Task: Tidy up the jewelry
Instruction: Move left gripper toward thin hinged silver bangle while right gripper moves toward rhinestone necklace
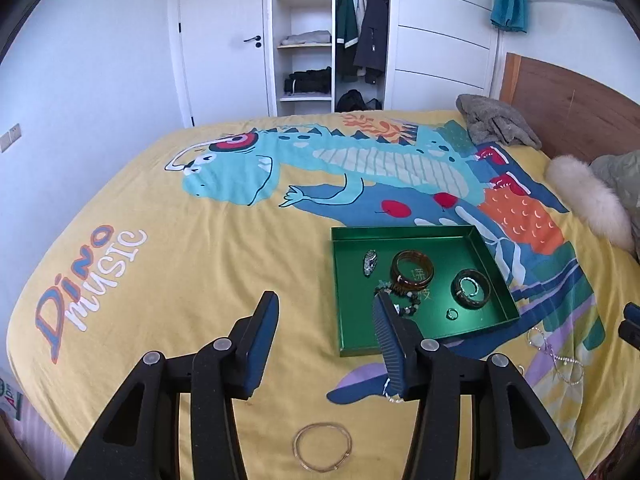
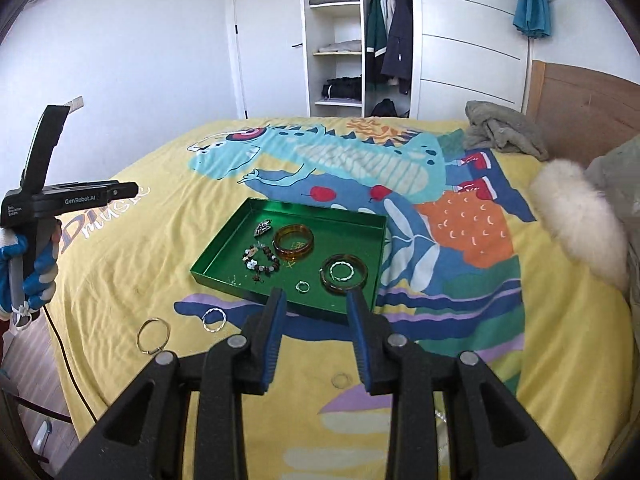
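Note:
A green tray (image 1: 400, 233) (image 2: 356, 236) lies on the yellow dinosaur bedspread. It holds an amber bangle (image 1: 412, 271) (image 2: 293, 243), a dark bangle (image 1: 471, 287) (image 2: 343, 274) with a silver ring inside it, a beaded bracelet (image 2: 260, 262), a brooch (image 1: 370, 263) and a small ring (image 2: 303, 287). My left gripper (image 1: 324, 296) hangs open and empty above the bed, just left of the tray. My right gripper (image 2: 315, 294) is open and empty over the tray's near edge. On the bedspread lie a gold bangle (image 1: 323, 446), a thin hoop (image 2: 153, 336), a twisted silver ring (image 2: 214, 319) and a small ring (image 2: 341, 380).
A sparkly chain (image 1: 556, 356) lies on the bedspread right of the tray. A grey garment (image 1: 496, 124), a white fur piece (image 2: 580, 216) and the wooden headboard (image 1: 572, 108) are at the far right. The right wrist view shows a gloved hand (image 2: 36, 276) holding the left gripper's handle.

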Demonstrator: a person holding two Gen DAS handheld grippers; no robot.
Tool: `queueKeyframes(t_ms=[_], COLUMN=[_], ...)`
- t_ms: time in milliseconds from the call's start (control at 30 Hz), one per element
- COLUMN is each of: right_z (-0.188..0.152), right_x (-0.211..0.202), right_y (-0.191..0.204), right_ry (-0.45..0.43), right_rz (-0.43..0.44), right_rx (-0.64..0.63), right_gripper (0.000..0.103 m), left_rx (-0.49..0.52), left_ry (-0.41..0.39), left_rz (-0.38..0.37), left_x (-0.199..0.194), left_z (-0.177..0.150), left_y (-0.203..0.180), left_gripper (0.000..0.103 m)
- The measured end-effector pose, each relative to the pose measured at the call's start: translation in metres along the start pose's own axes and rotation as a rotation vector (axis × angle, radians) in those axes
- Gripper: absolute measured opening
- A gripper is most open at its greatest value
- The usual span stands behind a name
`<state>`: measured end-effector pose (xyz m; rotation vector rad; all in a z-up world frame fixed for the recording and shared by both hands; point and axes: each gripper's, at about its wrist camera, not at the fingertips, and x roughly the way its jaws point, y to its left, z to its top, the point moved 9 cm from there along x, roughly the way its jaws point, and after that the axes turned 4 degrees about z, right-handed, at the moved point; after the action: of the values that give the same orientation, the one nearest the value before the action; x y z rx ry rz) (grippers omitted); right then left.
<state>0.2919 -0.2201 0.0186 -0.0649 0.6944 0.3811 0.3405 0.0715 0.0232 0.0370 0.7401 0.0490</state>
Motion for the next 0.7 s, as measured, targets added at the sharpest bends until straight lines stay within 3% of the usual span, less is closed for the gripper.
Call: queueKeyframes(t_ms=[300,700], right_z=[-0.034,-0.075], right_x=[-0.077,-0.113], right_y=[-0.005,-0.025], right_ry=[-0.040,-0.055], right_rz=[-0.049,-0.087], right_rx=[0.025,0.081], right_gripper=[0.031,0.031], left_rx=[-0.009,-0.028], left_ry=[-0.029,-0.011], left_rz=[0.017,0.006], left_x=[-0.056,-0.058], left_z=[-0.050,-0.098], left_y=[0.035,0.058], left_gripper=[0.052,0.052])
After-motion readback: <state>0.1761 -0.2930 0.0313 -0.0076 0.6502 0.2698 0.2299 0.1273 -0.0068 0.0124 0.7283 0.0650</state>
